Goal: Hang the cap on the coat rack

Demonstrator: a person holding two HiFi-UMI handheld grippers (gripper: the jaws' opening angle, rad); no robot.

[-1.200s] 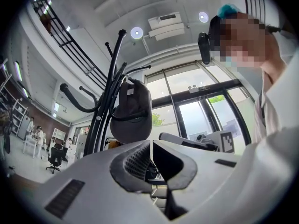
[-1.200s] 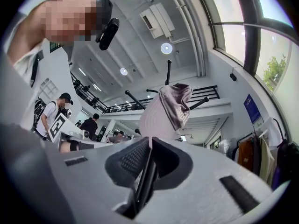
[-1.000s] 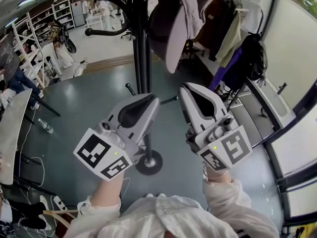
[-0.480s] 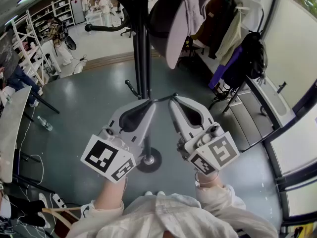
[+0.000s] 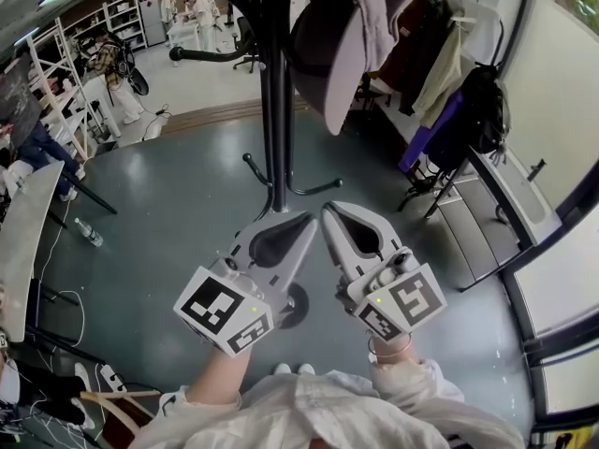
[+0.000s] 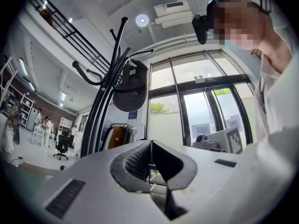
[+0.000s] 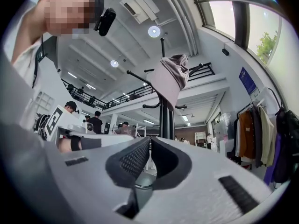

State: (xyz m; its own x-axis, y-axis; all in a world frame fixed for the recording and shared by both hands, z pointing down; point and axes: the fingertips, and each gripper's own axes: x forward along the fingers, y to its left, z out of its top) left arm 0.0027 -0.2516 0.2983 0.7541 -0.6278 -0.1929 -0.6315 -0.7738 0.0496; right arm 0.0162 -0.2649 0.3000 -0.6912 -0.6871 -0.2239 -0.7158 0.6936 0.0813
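The cap (image 5: 348, 45) hangs high on the coat rack (image 5: 273, 110), brim pointing down. It seems to sit over an upper hook, though the head view crops that spot. Below the cap, just in front of the rack's pole, the left claw (image 5: 301, 221) and right claw (image 5: 329, 211) sit side by side, each pinched fully together on nothing.

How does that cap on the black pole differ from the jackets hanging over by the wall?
The cap is one pale mauve-grey piece, hooked high on the black coat rack, brim down; the jackets are several, brown, beige and dark, in a row. The cap hangs close to the person; the jackets farther right. Both hang clear of the floor.
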